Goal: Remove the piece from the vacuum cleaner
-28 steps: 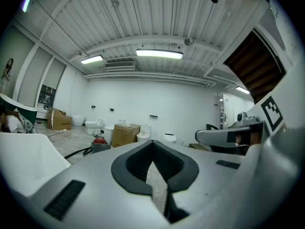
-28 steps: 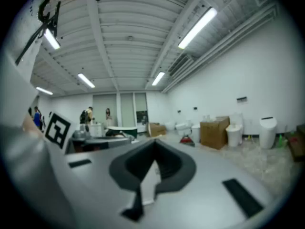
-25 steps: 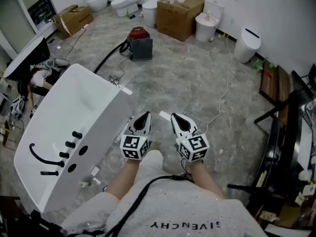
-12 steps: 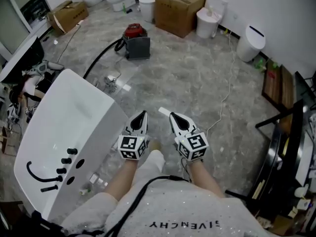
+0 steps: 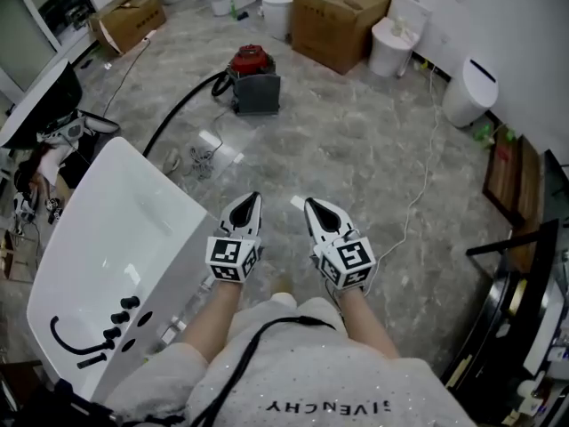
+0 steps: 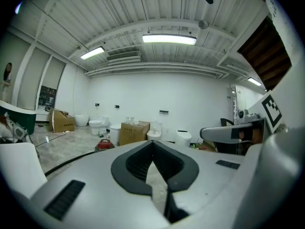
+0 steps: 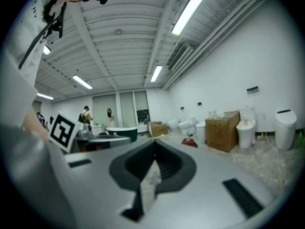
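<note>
Left gripper (image 5: 252, 198), right gripper (image 5: 310, 204): both clenched, empty. Red-lidded grey canister vacuum cleaner (image 5: 254, 80) on marble floor (image 5: 356, 149), well ahead, untouched. Risk: feet snagging black hose (image 5: 182, 107) on approach, toppling canister.

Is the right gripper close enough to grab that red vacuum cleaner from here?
Probably not yet. The right gripper is shut and empty near the person's body, while the vacuum cleaner stands well ahead; only open floor lies between them.

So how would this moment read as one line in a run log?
left tongs: shut, empty | right tongs: shut, empty | vacuum cleaner: on floor ahead, untouched | piece: not yet removed
</note>
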The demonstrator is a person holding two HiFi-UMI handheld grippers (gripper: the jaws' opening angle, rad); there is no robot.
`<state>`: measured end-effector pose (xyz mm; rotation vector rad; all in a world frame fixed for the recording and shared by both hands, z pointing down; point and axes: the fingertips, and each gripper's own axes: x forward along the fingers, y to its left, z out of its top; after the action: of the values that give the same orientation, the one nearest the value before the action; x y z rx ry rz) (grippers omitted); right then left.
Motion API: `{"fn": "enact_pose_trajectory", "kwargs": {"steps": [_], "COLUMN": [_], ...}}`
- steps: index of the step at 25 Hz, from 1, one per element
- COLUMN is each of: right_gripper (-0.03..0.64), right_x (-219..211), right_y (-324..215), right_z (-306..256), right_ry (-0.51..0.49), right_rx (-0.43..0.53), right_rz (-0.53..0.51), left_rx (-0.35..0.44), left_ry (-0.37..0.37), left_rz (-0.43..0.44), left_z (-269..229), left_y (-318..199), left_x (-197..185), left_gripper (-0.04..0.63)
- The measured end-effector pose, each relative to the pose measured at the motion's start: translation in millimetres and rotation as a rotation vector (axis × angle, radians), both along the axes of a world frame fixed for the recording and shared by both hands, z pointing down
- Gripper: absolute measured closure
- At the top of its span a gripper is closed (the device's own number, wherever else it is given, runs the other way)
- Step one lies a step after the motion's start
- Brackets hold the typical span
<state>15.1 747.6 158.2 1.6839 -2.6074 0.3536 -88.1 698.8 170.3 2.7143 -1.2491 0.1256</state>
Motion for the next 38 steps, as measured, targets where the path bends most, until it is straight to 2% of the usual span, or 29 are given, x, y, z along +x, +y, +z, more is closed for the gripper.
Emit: {"fn": "enact_pose_trajectory", "kwargs": {"steps": [7,13,16,20,23,28,34,38], "right_gripper": [0.603,0.603,0.603,0.603,0.603,0.603,0.603,0.603], "right_x": [25,39,40,43,49,56,48,45], "right_y": [-34,-82,-102,-116,-122,-138,-162,-196], "right_z": [12,14,8,8,16,30,38,45], "right_ry": [0.022,0.064,0.052,-0.025,-0.015,-0.016,-0.013,-0.012], "right_rx": [-0.034,-0.051,-0.033,-0.024,-0.036,-0.078,-0.105,-0.123], "right_rz": [-0.058,-0.180,-0.237,-0.303,-0.319,-0.314,-0.345,-0.337], "left_rx": [-0.030,-0.035,-0.038,-0.070,-0.083,-0.088,-0.109,-0.083], "left_ry": [0.018,-0.004,0.018,0.019,0.005,0.009,0.002,-0.049], "left_rz": [-0.026,-0.075,-0.106,-0.063,-0.056,-0.078,-0.146,-0.108], "left_z": [8,3,0,13,23,26,34,41], "left_y": [-37,-75,-94,-99,-101,-112,-135,-166], "left_x": [36,56,62,84,95,97,73,76], "left_gripper": [0.574,0.574,0.574,0.574,0.574,0.574,0.574,0.574]}}
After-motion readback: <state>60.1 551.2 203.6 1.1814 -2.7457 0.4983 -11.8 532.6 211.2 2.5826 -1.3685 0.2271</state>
